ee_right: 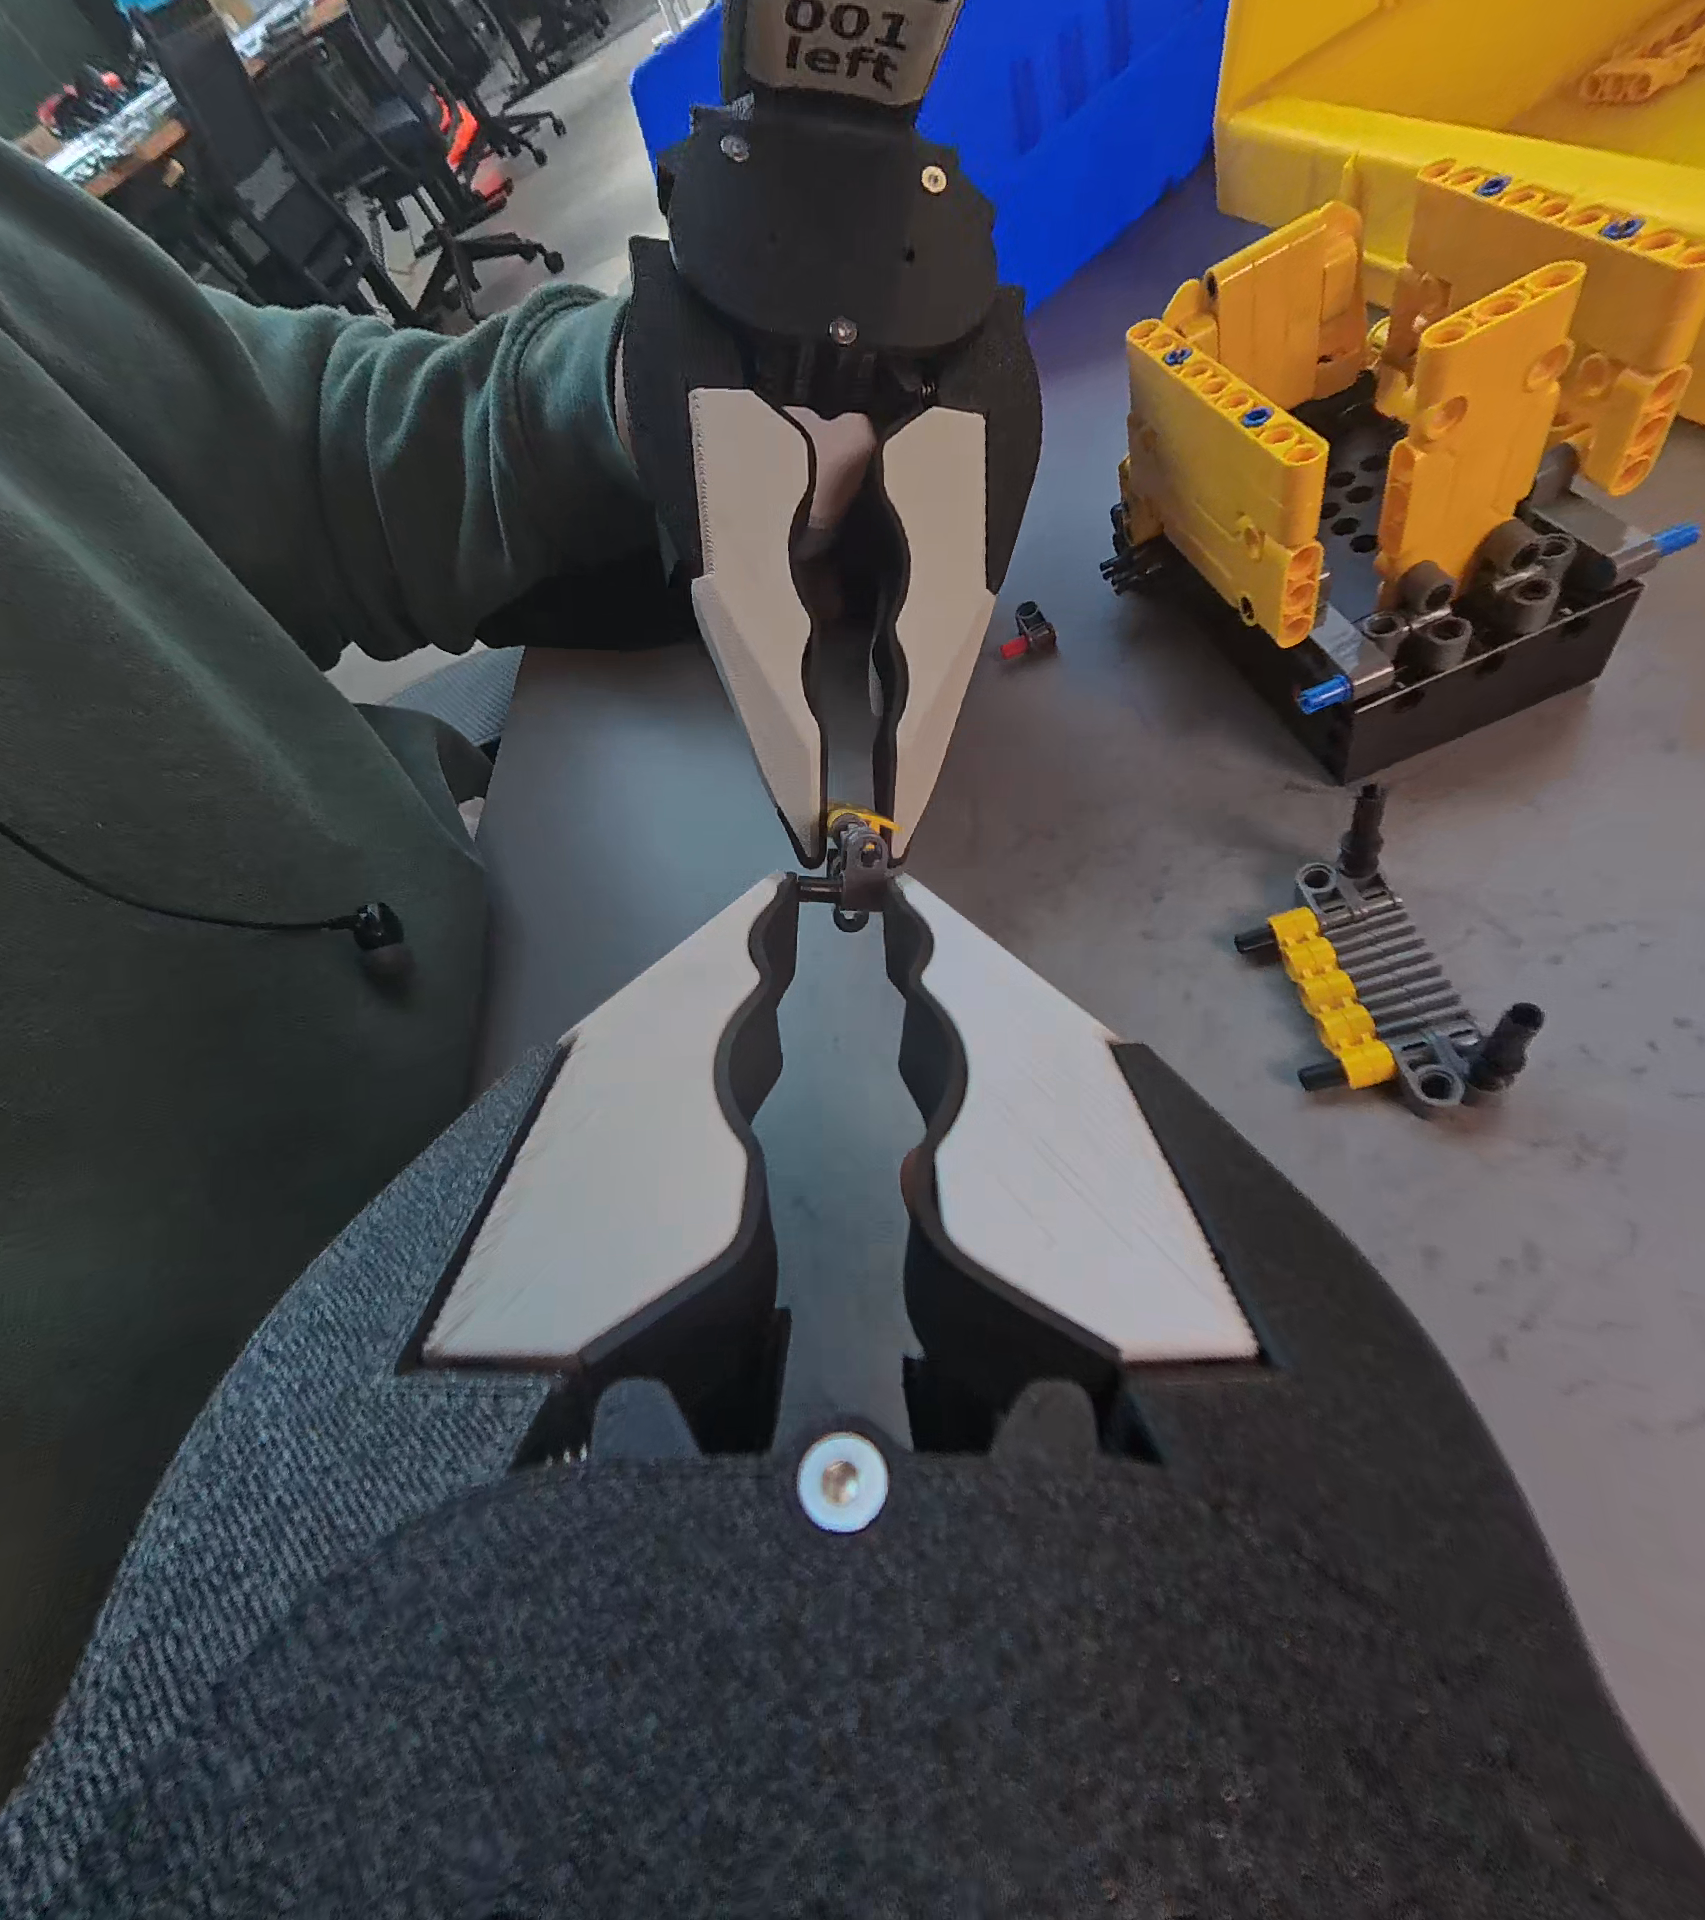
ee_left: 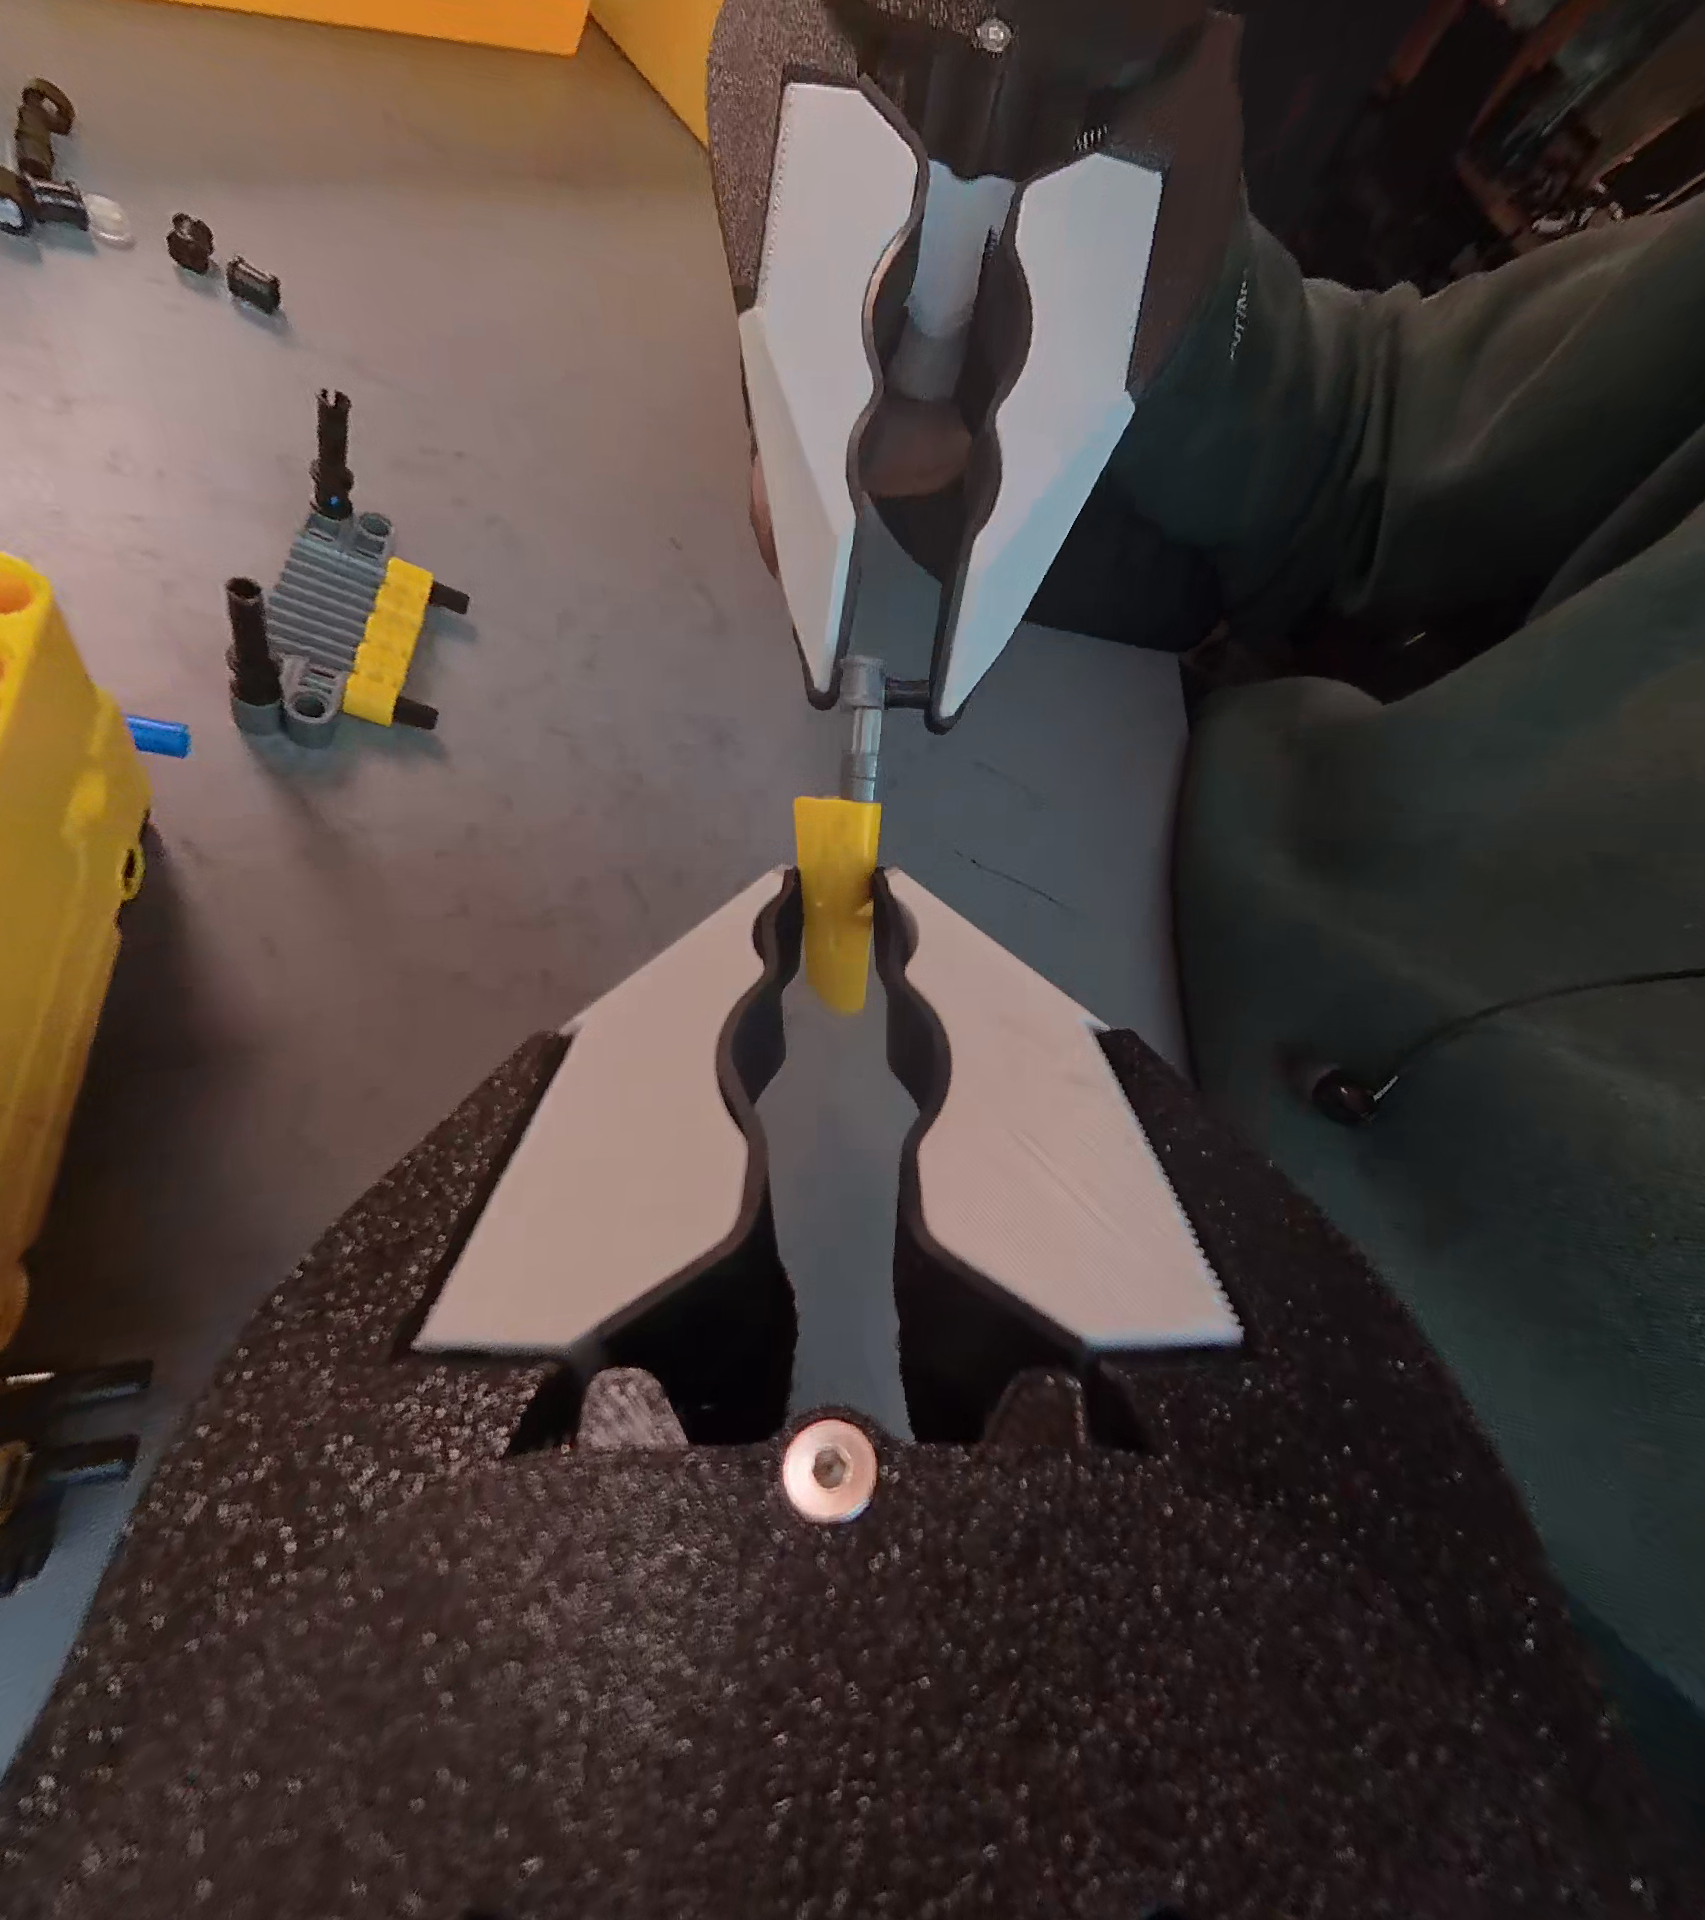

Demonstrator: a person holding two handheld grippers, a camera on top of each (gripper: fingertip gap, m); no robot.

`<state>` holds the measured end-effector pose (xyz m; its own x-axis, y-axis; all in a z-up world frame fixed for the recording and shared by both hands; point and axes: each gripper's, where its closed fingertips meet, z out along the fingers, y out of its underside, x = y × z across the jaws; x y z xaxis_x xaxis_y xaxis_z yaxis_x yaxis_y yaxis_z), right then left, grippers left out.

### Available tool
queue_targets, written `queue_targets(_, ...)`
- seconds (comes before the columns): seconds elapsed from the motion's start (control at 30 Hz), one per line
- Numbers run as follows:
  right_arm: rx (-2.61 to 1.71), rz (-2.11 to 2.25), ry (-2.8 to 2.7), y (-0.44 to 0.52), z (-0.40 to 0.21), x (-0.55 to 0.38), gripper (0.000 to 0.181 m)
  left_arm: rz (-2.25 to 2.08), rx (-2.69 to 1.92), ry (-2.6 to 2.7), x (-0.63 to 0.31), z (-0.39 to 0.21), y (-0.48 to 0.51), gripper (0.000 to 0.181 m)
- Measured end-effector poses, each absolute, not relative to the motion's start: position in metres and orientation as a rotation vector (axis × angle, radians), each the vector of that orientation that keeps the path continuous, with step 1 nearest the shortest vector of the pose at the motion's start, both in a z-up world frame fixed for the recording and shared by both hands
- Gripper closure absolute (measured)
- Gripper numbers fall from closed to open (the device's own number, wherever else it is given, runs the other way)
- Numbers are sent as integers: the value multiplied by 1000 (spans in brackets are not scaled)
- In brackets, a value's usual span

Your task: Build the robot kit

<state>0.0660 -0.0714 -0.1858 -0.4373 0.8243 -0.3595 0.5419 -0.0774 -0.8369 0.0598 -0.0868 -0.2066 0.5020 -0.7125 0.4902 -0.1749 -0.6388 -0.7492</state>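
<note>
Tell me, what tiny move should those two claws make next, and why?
Probably ease the two claws straight toward each other. The left claw is shut on a yellow piece, the right claw on a grey pin connector. The pin's tip just meets the yellow piece's top edge, roughly in line, so a gentle push may seat it.

My two grippers met tip to tip over the table's near edge [ee_right: 619, 727], so nothing could pass between them. The person's green sleeve [ee_right: 360, 468] closed off the left in my right wrist view. To the right, bare grey table [ee_right: 1087, 831] gave passage as far as the small grey and yellow assembly [ee_right: 1367, 997]; beyond it the big yellow build [ee_right: 1399, 468] blocked the far right.
</note>
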Motion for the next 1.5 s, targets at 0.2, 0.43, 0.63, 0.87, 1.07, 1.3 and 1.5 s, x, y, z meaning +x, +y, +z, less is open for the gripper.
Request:
queue_targets(0.2, -1466, 1452, -2021, -76, -197, 70, 166, -1096, -2159, 749, 62, -215, -90, 169)
queue_targets(0.43, -1439, 1337, -2135, -81, -211, 73, 166, -1030, -2239, 818, 63, -225, -95, 169)
queue_targets(0.63, -1395, 1223, -2246, -88, -221, 74, 166, -911, -2332, 948, 61, -234, -101, 170)
queue_targets(0.87, -1368, 1101, -2320, -92, -230, 73, 167, -845, -2407, 1007, 58, -238, -103, 170)
queue_targets(1.07, -1353, 999, -2357, -93, -231, 72, 167, -768, -2446, 1060, 54, -238, -103, 170)
queue_targets(1.3, -1346, 916, -2366, -102, -239, 64, 168, -778, -2422, 1055, 62, -215, -94, 170)
queue_targets(1.5, -1412, 959, -2241, -90, -232, 57, 167, -740, -2378, 983, 52, -212, -88, 170)
